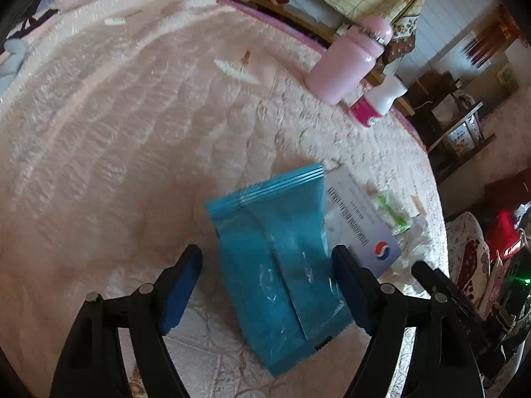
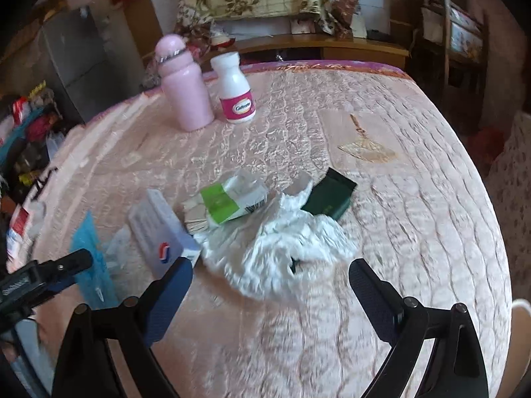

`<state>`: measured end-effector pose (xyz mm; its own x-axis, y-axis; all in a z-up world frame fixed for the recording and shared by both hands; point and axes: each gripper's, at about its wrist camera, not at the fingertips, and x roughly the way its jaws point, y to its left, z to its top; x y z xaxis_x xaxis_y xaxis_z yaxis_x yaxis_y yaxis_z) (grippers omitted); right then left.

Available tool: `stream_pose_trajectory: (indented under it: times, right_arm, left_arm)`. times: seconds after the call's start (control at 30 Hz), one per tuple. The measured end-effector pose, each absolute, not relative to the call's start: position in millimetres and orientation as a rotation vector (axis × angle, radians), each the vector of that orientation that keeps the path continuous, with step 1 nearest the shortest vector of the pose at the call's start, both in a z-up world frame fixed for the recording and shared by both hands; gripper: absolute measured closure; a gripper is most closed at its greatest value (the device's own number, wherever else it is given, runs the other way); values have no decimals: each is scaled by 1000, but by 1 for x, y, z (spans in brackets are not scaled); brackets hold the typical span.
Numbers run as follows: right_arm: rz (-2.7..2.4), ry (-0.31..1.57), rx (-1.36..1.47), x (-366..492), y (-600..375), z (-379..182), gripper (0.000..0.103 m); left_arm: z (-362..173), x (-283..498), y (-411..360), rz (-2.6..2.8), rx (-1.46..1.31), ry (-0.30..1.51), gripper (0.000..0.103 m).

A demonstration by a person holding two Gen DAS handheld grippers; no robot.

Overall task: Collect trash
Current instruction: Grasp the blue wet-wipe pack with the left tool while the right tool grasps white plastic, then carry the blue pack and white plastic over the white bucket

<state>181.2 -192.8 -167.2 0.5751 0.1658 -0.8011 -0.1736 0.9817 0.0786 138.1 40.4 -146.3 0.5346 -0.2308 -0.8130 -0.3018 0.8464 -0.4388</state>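
The left gripper (image 1: 267, 285) is spread wide, the blue wrapper (image 1: 278, 258) lying between its fingers on the bed (image 1: 132, 132). The right gripper (image 2: 270, 282) is spread above crumpled white tissue (image 2: 285, 242) near the bed's middle.

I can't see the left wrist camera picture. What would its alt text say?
The left gripper, open, frames a teal packet lying on a pink quilted bedspread. A white card and crumpled wrappers lie beside it; a pink bottle and a white pill bottle stand beyond.
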Motion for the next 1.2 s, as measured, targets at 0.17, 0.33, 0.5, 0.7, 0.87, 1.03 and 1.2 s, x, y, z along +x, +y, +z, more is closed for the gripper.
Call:
stream_pose_trajectory:
  times: [0.17, 0.33, 0.5, 0.7, 0.87, 1.03, 1.2]
  right_arm:
    - [270, 955, 13, 178, -191, -176, 77]
    - [300, 881, 42, 143, -209, -158, 91]
    - [313, 844, 71, 111, -233, -138, 92]
    - [326, 849, 126, 76, -264, -129, 92]
    - [308, 839, 163, 56, -284, -126, 92]
    - [286, 823, 172, 43, -300, -122, 92]
    - [259, 813, 180, 33, -316, -119, 92]
  left_arm:
    - [-144, 131, 35, 21, -534, 1026, 34]
    - [-133, 112, 47, -45, -543, 1026, 58]
    - [-114, 90, 63, -89, -538, 1017, 58]
    - [-94, 75, 56, -121, -493, 1005, 58]
    - [-84, 73, 18, -180, -423, 996, 58]
    - [-78, 72, -31, -248, -337, 993, 58]
    - [-74, 73, -81, -317, -275, 995, 58]
